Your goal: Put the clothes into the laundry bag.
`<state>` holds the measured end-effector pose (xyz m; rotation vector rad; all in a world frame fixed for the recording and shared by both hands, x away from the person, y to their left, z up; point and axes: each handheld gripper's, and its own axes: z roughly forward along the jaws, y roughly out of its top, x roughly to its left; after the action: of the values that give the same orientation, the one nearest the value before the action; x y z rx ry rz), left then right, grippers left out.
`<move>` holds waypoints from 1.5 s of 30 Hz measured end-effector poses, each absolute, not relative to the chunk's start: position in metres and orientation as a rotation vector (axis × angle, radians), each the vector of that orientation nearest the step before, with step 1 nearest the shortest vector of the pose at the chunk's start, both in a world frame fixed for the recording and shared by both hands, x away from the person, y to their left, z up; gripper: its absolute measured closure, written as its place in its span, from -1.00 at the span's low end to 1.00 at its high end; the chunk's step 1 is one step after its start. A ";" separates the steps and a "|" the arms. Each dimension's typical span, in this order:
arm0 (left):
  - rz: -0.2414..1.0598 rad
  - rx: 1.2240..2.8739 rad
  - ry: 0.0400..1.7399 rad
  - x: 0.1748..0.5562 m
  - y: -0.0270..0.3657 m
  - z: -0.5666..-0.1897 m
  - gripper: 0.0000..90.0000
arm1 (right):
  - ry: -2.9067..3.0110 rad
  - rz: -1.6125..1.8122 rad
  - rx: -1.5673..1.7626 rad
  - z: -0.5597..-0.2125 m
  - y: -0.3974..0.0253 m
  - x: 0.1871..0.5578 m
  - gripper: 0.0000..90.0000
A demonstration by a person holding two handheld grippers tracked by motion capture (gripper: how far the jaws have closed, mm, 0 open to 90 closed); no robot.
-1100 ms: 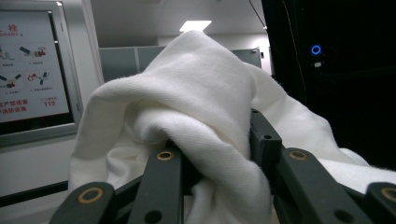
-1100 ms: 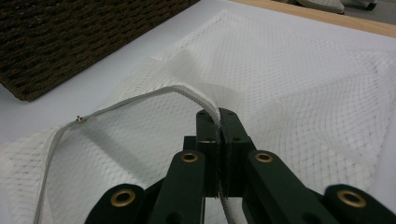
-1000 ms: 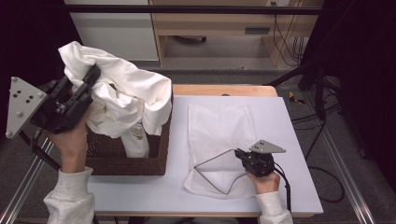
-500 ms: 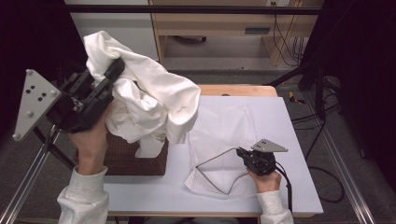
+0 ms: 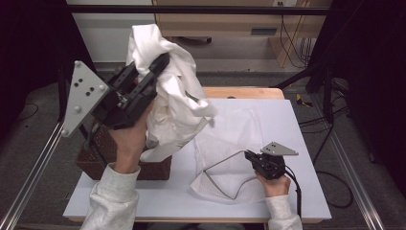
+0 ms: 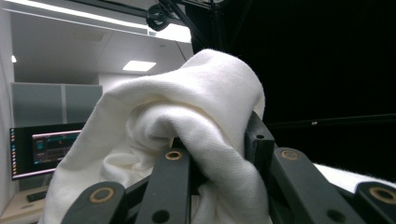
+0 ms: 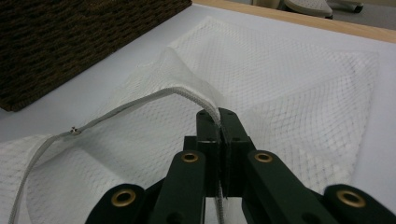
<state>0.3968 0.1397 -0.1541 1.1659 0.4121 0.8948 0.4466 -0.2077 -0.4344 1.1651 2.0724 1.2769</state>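
White cotton cloth (image 5: 174, 91), one bundle, hangs from your left gripper (image 5: 146, 79) above the dark woven basket (image 5: 100, 153) in the high view, while your right gripper (image 5: 249, 155) lifts the zipper edge of the one white mesh laundry bag (image 5: 239, 139) on the table; the cloth is out, the bagging is left. Left gripper view: jaws clamped on cloth. Right gripper view: jaws pinched on the zipper edge (image 7: 154, 100).
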 end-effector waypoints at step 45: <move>0.571 1.239 0.241 0.386 -0.035 -0.150 0.66 | 2.011 1.289 1.232 -0.437 -0.238 0.453 0.97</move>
<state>0.3863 -0.0353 -0.1505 1.2389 0.2406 0.5706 0.4534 -0.2378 -0.4374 1.2317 2.0106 1.2888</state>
